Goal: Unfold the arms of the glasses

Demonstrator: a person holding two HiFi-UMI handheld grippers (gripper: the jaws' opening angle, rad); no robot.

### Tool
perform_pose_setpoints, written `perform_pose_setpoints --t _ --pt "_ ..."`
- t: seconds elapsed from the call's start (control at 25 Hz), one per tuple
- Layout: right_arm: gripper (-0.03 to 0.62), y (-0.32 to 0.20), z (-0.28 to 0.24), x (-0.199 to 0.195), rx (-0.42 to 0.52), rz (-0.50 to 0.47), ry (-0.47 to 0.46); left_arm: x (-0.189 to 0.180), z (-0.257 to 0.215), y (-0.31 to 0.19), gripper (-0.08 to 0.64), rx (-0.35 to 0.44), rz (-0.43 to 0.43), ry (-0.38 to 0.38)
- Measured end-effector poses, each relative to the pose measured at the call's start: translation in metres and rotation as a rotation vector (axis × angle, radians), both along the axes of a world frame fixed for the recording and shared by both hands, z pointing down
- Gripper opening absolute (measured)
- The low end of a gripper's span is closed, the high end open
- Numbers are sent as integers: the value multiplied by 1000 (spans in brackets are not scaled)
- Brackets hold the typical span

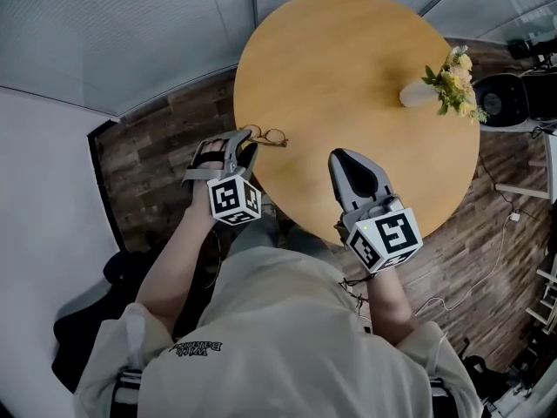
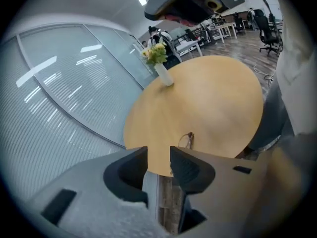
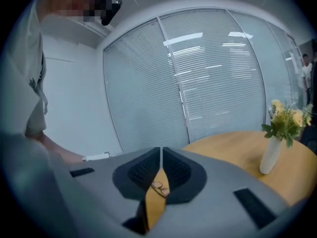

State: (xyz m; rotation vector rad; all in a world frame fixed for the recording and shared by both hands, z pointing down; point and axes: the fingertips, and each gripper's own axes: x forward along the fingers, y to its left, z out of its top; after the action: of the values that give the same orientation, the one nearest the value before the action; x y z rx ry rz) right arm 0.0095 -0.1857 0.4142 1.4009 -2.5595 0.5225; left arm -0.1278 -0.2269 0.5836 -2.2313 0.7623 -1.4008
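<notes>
Thin-rimmed glasses [image 1: 266, 136] lie on the round wooden table [image 1: 348, 68] close to its left edge, and I cannot tell whether their arms are folded. My left gripper [image 1: 247, 145] hovers just off that edge beside the glasses, open, with nothing between its pads. In the left gripper view the glasses [image 2: 188, 140] lie a little beyond and right of the left gripper [image 2: 158, 157]. My right gripper [image 1: 338, 156] is over the table's near edge, right of the glasses, its jaws shut on nothing. Below the right gripper [image 3: 161, 151], the slit between its jaws shows the glasses [image 3: 159, 187].
A white vase of yellow flowers [image 1: 448, 84] stands at the table's far right; the vase [image 3: 271, 155] also shows in the right gripper view. A glass wall with blinds [image 3: 213, 83] curves behind the table. Dark office gear [image 1: 522, 94] sits on the wood floor at right.
</notes>
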Motion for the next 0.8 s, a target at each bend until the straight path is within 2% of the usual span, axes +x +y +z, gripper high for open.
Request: perform_pose_setpoints --t 0.2,0.48,0.8 --pt "37 -12 21 -1 -69 -24 -32 -1 33 -8 140 -53 -37 -15" --pt "37 -24 47 -6 -99 -44 -3 -4 78 -13 140 -93 -10 -128" --pt "37 -26 77 -7 -147 -58 -1 11 114 -12 138 -132 59 -168"
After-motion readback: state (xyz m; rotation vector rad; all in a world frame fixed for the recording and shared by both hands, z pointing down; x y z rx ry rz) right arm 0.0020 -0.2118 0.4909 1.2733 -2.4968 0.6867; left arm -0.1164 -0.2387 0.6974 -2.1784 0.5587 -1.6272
